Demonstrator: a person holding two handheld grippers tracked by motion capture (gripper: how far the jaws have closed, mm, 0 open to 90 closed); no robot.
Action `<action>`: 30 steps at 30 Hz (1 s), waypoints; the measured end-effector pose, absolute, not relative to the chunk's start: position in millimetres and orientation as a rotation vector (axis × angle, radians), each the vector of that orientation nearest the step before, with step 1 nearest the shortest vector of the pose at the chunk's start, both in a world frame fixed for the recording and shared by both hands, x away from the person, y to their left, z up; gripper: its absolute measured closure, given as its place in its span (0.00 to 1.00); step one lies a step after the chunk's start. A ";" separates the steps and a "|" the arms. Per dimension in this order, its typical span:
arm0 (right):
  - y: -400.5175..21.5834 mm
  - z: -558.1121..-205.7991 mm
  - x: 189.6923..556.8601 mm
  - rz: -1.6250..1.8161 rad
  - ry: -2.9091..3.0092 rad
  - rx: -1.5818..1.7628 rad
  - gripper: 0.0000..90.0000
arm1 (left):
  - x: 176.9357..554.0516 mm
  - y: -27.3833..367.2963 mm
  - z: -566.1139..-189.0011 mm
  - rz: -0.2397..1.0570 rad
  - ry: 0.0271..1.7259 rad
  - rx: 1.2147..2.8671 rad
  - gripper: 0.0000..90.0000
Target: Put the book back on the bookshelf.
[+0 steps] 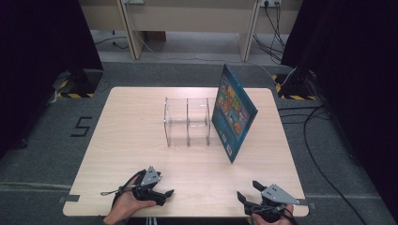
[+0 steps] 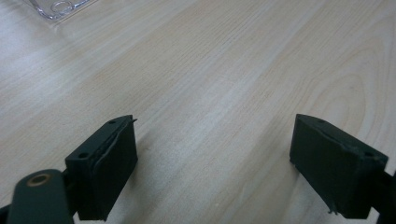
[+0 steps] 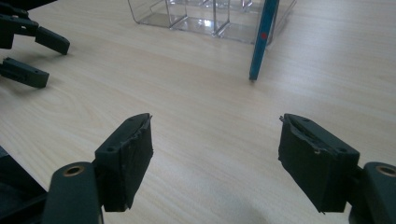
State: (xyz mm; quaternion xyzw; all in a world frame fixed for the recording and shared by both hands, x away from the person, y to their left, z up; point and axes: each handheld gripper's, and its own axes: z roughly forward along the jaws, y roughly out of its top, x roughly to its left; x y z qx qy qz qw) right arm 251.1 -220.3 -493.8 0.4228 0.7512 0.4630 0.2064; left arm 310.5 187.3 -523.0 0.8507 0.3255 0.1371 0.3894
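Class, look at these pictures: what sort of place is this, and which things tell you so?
Probably a recording lab or studio: black curtains flank a lone wooden table, cables trail over grey carpet, and hazard-taped stand bases sit beside it.

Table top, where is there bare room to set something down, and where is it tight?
Bare wood lies left of the clear divided organizer, out to the table edge, and across the near strip between the left tongs and right tongs. It is crowded at the middle right, where the blue picture book leans against the organizer.

I see a blue picture book (image 1: 233, 111) standing tilted on its lower edge, leaning against the right end of a clear plastic divider rack (image 1: 187, 122). Rack sits upright mid-table, compartments empty.
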 end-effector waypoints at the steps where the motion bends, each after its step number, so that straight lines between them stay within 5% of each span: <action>1: -221.5 -495.2 250.1 1.279 2.104 1.182 0.29 | 310.5 187.3 -523.0 0.348 0.828 2.162 0.15; 30: -226.2 -509.6 230.1 1.180 2.223 1.249 0.24 | 308.9 188.7 -523.1 0.347 0.822 2.163 0.15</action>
